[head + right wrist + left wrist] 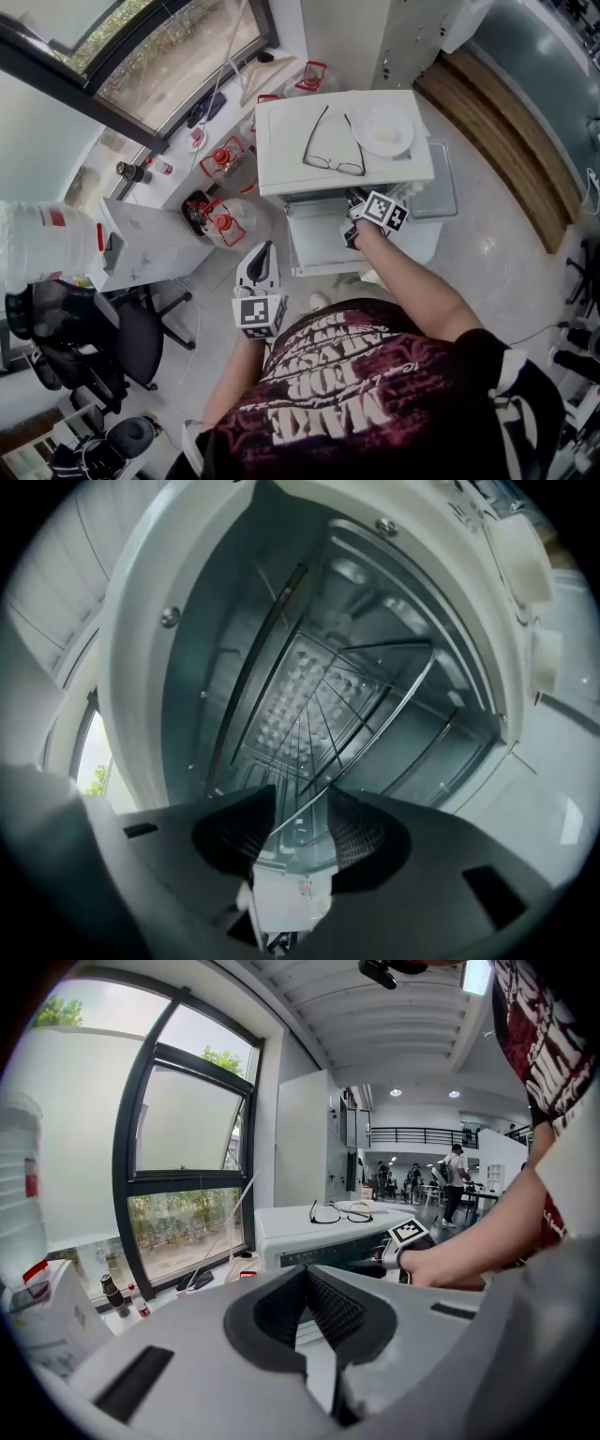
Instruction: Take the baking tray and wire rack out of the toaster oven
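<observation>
ok so one white toaster oven (pixel 281 141) sits out in front of the person with its door (pixel 323 246) dropped open toward them; on its roof there's one pair of glasses (pixel 334 164) and one white plate (pixel 382 128), side by side, not touching.

two grippers, one per hand; the right gripper (pixel 300 796) is poked right into the oven mouth, jaws apart, and the front rim wire of the wire rack (pixel 370 741) runs through the gap between them; the pads aren't pressing on it, there's daylight on both sides of the wire, so no grip.

inside i count one wire rack and, under it, one dimpled metal sheet that's probably the baking tray (pixel 286 700); the fisheye tilts everything so i can't be sure how it sits on the rails; both are inside the oven, nothing pulled out yet.

the left gripper (pixel 306 1279) is held back near the person's body, off to the left of the oven and well apart from it; its jaws are closed tip to tip with nothing in them; its view just shows the oven from the side with the right arm reaching in.
</observation>
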A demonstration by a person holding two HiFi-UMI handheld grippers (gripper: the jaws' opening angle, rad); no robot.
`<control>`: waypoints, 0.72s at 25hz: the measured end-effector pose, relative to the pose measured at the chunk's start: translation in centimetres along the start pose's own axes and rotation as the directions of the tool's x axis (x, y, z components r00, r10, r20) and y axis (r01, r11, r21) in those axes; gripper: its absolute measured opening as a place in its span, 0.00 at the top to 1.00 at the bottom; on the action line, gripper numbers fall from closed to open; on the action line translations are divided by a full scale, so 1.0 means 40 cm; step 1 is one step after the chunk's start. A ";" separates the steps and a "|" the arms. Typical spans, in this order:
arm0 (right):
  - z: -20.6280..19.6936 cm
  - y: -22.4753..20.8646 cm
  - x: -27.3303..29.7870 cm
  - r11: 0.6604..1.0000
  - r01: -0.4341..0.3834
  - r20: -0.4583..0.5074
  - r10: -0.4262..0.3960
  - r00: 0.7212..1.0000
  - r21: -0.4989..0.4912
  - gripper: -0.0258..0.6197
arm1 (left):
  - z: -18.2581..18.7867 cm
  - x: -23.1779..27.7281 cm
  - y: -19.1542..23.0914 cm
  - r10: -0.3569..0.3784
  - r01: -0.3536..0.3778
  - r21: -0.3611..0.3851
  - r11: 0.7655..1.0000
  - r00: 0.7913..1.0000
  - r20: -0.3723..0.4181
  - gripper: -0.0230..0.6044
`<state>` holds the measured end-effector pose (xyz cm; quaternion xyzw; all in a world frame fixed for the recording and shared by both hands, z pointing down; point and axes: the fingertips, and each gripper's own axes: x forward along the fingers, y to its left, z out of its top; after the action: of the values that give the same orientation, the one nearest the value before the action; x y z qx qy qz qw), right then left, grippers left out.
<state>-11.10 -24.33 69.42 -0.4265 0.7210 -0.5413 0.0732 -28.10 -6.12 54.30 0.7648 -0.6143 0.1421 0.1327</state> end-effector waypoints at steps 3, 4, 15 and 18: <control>0.004 -0.025 0.012 0.999 0.032 -0.008 -0.032 0.999 0.022 0.82 | -0.002 -0.002 -0.015 -0.012 0.012 0.012 1.000 1.000 0.000 0.95; 0.003 -0.029 0.013 0.999 0.031 -0.014 -0.031 0.999 0.020 0.83 | -0.004 -0.004 -0.018 -0.015 0.015 0.014 1.000 1.000 0.000 0.95; -0.081 -0.027 -0.086 0.999 0.007 -0.089 -0.011 0.996 -0.054 0.83 | 0.000 -0.026 -0.042 -0.044 0.044 0.034 0.998 0.999 0.012 0.95; -0.111 -0.032 -0.118 0.998 0.004 -0.102 -0.010 0.995 -0.061 0.82 | -0.006 -0.032 -0.048 -0.052 0.052 0.037 0.998 0.999 0.010 0.95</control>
<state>-9.97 -17.91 70.61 -0.4027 0.7385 -0.5404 0.0213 -26.51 -4.48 53.99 0.7836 -0.5921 0.1457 0.1189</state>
